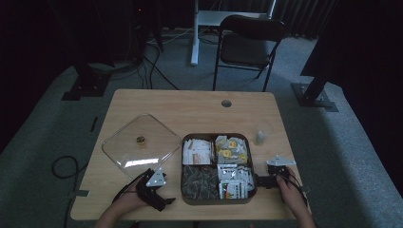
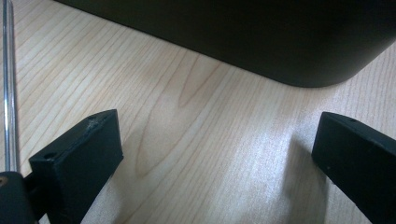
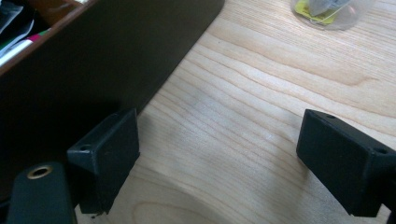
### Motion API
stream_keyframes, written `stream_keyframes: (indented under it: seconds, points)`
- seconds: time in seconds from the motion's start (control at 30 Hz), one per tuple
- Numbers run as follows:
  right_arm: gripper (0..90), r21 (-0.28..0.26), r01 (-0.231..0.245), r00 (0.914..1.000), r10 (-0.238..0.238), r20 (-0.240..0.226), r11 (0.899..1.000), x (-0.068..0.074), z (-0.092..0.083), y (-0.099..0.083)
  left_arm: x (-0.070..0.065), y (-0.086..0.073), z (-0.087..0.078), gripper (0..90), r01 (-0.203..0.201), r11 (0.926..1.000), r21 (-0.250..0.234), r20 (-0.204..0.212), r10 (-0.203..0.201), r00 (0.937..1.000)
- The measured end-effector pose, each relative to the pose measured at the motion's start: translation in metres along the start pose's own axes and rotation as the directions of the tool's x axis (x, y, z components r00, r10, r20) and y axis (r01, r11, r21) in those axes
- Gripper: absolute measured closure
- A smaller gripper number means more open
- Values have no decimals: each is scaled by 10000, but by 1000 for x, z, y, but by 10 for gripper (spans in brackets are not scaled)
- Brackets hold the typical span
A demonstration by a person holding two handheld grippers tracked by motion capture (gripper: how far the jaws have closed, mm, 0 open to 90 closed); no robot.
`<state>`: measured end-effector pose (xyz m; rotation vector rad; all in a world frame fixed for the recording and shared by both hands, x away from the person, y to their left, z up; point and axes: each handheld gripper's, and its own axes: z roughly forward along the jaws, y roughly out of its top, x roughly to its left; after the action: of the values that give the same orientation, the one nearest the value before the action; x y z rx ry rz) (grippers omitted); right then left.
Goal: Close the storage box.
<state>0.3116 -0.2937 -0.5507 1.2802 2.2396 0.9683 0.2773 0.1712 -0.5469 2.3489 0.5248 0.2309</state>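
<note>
A dark square tray [image 1: 215, 135] with four compartments of packets sits on the wooden table [image 1: 190, 109], near its front edge. My left gripper [image 1: 162, 194] lies at the tray's front left corner, held by a hand. In the left gripper view it [image 2: 217, 130] is open over bare wood, the tray's dark wall [image 2: 261, 42] just ahead. My right gripper [image 1: 262, 180] sits against the tray's right side. Seen in the right gripper view, this gripper [image 3: 217, 126] is open too, with the tray wall [image 3: 93, 60] beside its left jaw and nothing between the jaws.
A clear square lid [image 1: 140, 145] with a small knob lies flat to the left of the tray; its edge [image 2: 8, 84] runs beside my left jaw. A small clear cup [image 1: 260, 137] [image 3: 331, 9] stands right of the tray. A chair [image 1: 247, 45] stands beyond the table.
</note>
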Motion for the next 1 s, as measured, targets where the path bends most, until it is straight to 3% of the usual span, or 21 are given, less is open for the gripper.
stream_keyframes:
  seconds: [0.4,0.63,0.73,0.87,1.0]
  points:
    - [124,12,3,10000,-3,21,10000,0,0,0,8,-1,-7,22,571,9982,-166,-344,-576,9977]
    - [124,3,-3,10000,3,21,10000,0,0,0,18,1,-18,22,982,9934,-585,-913,-1033,9905]
    - [124,7,-9,10000,9,20,10000,0,0,0,22,2,-21,22,1084,9918,-682,-1229,-1162,9856]
    - [124,7,-11,10000,11,21,10000,0,0,0,28,3,-25,23,1377,9870,-823,-1777,-1505,9725]
    - [124,2,-9,10000,9,21,10000,0,0,0,37,2,-29,23,1660,9799,-1109,-2037,-1858,9612]
